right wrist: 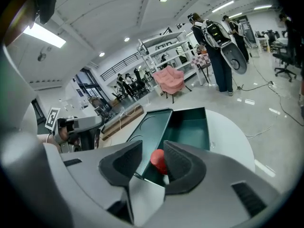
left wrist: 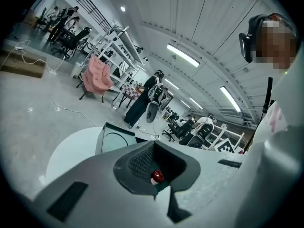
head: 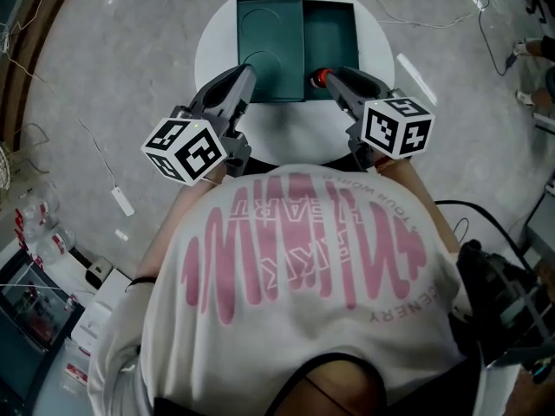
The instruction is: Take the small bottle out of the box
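A dark green box (head: 329,33) lies open on the round white table (head: 217,46), its lid (head: 269,33) folded out to the left. The small bottle (head: 321,76), red-capped with a white body, stands at the box's near edge. In the right gripper view the bottle (right wrist: 158,160) sits between the jaws of my right gripper (right wrist: 152,147), close against the right pad, with a gap to the left pad. My right gripper (head: 331,80) is open. My left gripper (head: 246,76) is shut and empty beside the lid's near edge. Through its hollow the bottle (left wrist: 157,176) shows.
The person's white shirt fills the lower head view. Cables and a white strip (head: 121,202) lie on the grey floor around the table. Farther off stand shelves, a pink chair (right wrist: 171,80) and several people.
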A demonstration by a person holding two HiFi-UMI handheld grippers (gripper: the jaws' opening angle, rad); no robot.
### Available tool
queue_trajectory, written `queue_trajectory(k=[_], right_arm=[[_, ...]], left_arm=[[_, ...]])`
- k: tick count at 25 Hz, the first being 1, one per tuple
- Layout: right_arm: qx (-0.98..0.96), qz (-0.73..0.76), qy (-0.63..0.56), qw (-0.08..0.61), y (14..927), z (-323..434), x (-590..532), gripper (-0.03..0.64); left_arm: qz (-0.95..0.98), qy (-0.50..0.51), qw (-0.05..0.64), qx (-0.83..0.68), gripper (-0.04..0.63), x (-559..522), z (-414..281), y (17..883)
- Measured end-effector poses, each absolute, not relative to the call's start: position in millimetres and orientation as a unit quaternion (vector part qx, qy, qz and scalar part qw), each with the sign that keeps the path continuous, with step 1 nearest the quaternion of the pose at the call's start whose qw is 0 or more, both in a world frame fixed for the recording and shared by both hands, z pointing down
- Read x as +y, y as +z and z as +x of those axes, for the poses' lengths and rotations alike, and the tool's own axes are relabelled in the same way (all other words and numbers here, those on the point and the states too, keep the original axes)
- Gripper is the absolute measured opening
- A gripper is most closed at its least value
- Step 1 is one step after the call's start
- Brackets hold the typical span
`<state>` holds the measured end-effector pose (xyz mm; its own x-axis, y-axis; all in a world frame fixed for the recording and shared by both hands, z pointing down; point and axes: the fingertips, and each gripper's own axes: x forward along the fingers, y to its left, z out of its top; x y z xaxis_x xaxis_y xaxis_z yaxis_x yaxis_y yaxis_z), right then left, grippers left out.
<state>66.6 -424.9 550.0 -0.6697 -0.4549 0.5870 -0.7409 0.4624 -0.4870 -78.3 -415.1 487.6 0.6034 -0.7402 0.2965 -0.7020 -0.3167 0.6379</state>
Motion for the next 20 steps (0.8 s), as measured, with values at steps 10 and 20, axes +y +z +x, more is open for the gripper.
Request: queue_trajectory(k=[10, 20], right_arm=[[-0.847, 0.321, 0.356, 0.232, 573.4, 51.1, -426.9, 0.195], [-0.849, 0.324, 0.332, 0.254, 579.8, 51.3, -430.9, 0.165]], left_arm=[[0.796, -0.022, 0.382, -0.469, 0.008, -412.7, -79.6, 497.4], [0.788, -0.018, 0.379, -0.486, 0.008, -403.0, -86.3, 497.9]])
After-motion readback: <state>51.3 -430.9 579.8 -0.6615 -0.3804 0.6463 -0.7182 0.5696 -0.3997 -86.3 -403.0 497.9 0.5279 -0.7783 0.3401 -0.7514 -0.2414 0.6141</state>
